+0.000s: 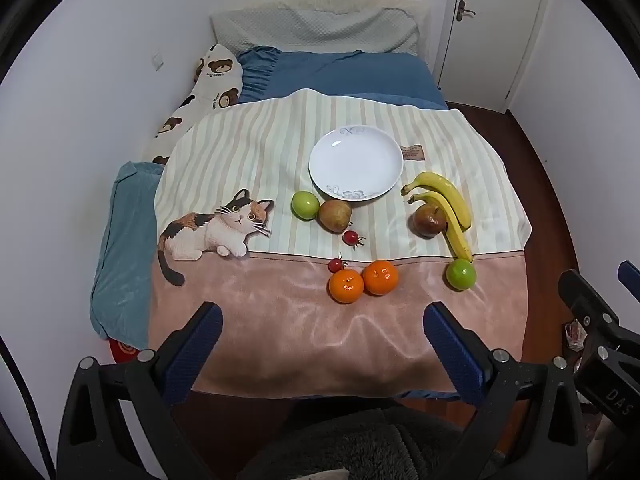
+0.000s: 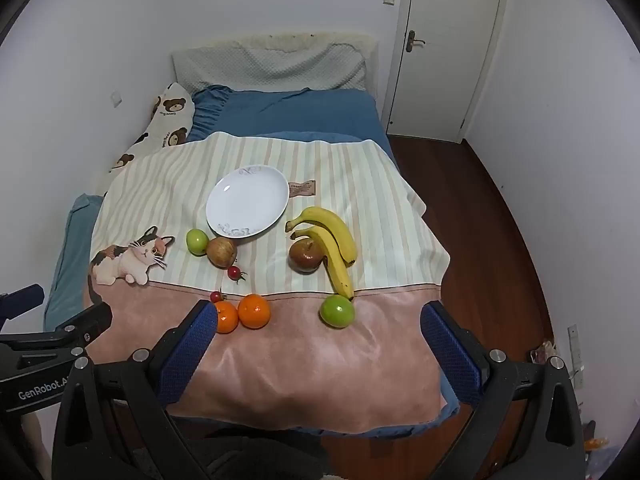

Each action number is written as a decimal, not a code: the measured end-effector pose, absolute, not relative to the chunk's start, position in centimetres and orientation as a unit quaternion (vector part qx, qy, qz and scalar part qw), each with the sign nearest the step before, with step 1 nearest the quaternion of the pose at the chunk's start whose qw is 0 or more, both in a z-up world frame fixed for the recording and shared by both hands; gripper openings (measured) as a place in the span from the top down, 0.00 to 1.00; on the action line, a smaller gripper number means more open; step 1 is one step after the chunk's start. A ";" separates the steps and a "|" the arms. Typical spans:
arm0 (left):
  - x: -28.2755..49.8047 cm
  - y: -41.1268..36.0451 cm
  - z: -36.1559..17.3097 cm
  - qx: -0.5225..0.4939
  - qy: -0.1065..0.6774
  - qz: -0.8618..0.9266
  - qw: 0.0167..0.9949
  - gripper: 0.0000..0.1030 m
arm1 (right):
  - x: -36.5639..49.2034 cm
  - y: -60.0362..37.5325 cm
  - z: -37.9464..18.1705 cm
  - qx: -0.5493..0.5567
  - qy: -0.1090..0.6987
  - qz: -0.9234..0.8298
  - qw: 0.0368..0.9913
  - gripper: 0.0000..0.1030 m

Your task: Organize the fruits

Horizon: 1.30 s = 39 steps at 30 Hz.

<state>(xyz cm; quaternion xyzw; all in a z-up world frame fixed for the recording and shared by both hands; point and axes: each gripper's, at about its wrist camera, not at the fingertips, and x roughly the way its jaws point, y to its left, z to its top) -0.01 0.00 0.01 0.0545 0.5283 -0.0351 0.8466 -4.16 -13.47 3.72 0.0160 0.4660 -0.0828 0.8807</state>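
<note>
1. Left wrist view: your left hand-held gripper [image 1: 322,330] hangs spread wide and holds nothing, above the near edge of the blanket [image 1: 280,332]. The two oranges [image 1: 363,280] touch just ahead; the plate [image 1: 356,164] lies bare beyond them.
2. Right wrist view: your right hand-held gripper [image 2: 318,330] is likewise spread and holds nothing. The green apple [image 2: 337,311] lies between its fingers' lines, touching the bananas [image 2: 332,246].

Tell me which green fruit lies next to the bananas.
The green fruit on the pink band, at the lower banana's tip. The other green fruit sits left of the plate.
</note>
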 end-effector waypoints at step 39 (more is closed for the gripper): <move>0.7 0.1 1.0 0.047 0.525 -0.040 0.849 0.00 | -4.2 -12.7 4.6 0.027 0.464 -0.067 0.883 0.00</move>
